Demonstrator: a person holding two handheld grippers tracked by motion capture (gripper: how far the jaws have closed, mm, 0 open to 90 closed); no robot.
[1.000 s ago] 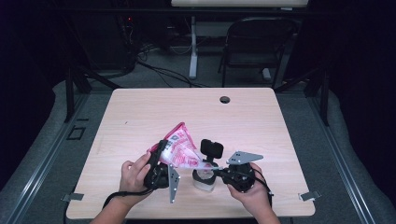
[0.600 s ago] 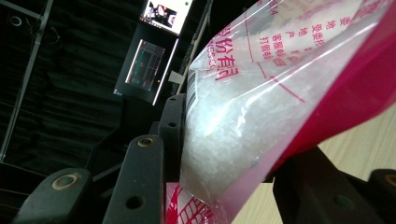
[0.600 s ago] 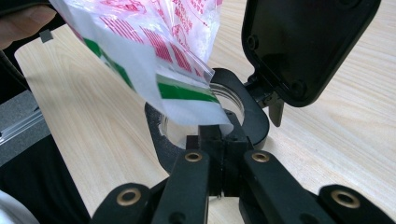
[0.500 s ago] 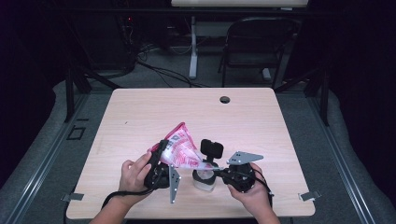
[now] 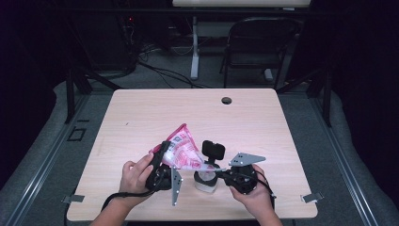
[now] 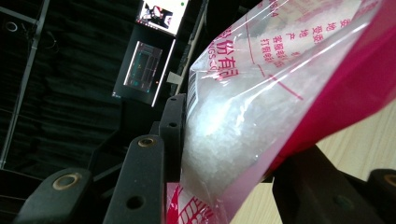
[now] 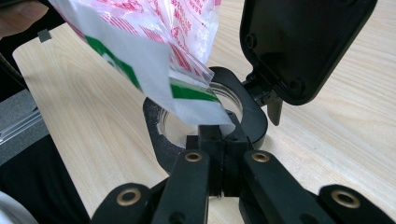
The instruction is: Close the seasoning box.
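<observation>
Nothing has shifted since the earlier frames: both hands and the bag sit where they were. Nearest, the right gripper point(image 7: 223, 140) has its black fingers closed together on the clear corner of the bag point(image 5: 184, 151), right over the jar point(image 5: 205, 181), a round clear container with a black rim and a hinged black lid standing open. The left gripper point(image 5: 164, 162) clamps the bag's body; its view reveals crinkly clear plastic with pink edging, red Chinese print and white grainy crystals inside. Beyond lies the pale woodgrain surface point(image 5: 141, 117) with a round hole point(image 5: 227, 100).
</observation>
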